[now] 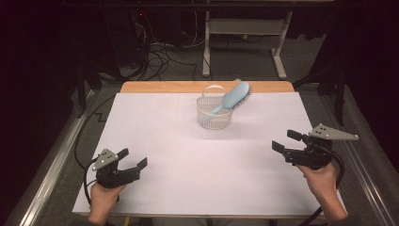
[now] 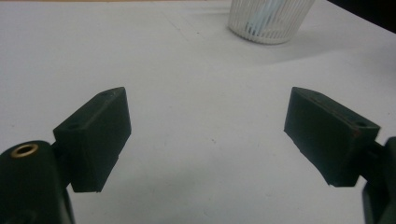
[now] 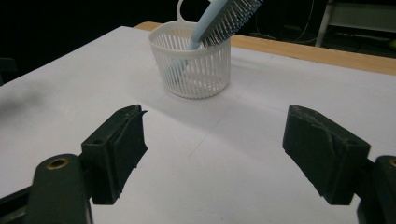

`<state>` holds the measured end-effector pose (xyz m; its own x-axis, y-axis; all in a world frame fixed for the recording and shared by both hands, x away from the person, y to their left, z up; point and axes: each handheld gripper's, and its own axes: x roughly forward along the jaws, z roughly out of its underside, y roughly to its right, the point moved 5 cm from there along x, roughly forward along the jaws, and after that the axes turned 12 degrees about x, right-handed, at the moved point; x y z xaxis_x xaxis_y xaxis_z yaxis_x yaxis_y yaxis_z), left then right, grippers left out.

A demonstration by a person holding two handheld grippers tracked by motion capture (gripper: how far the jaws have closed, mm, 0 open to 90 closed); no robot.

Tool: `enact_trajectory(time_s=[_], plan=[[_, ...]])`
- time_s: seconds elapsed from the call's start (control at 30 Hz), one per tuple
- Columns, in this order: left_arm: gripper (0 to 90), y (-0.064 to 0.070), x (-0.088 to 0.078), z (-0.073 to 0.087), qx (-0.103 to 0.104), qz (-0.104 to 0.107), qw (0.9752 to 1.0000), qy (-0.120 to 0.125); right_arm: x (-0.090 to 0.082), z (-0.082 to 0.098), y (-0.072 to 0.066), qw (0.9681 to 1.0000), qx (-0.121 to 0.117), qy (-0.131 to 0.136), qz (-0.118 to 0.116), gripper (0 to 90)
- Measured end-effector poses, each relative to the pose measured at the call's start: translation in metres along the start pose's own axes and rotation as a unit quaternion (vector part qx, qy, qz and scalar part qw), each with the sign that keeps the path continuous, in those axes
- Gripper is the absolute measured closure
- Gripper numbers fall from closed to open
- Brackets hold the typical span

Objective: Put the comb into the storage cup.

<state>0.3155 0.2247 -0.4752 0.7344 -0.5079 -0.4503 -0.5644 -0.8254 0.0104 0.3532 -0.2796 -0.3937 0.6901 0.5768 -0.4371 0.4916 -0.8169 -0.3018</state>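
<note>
High view: my left tool (image 1: 133,158) rests at the near left of the counter (image 1: 155,136), jaws spread, nothing between them. My right tool (image 1: 287,140) sits at the near right, jaws spread and empty too. The white basket (image 1: 212,117) stands far centre, the blue hairbrush (image 1: 231,99) leaning in it, head up and to the right.

Left gripper view: jaws wide over bare counter; basket (image 2: 271,21) far ahead.

Right gripper view: jaws wide; basket (image 3: 194,65) and hairbrush (image 3: 219,21) far ahead, well apart from them.

A white sheet (image 1: 188,160) covers the table and leaves a strip of wooden tabletop (image 1: 164,87) bare along the far edge. Beyond that edge, dark cables (image 1: 160,56) lie tangled on the floor beside a white desk frame (image 1: 244,28).
</note>
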Motion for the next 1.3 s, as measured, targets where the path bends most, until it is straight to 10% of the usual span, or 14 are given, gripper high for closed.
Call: enact_trajectory(time_s=[1.3], plan=[[14.1, 0.000, 0.000, 0.000, -0.002, -0.001, 1.0000, 0.000, -0.024, 0.028, 0.006, 0.9996, 0.019, 0.021, 0.005, 21.6]])
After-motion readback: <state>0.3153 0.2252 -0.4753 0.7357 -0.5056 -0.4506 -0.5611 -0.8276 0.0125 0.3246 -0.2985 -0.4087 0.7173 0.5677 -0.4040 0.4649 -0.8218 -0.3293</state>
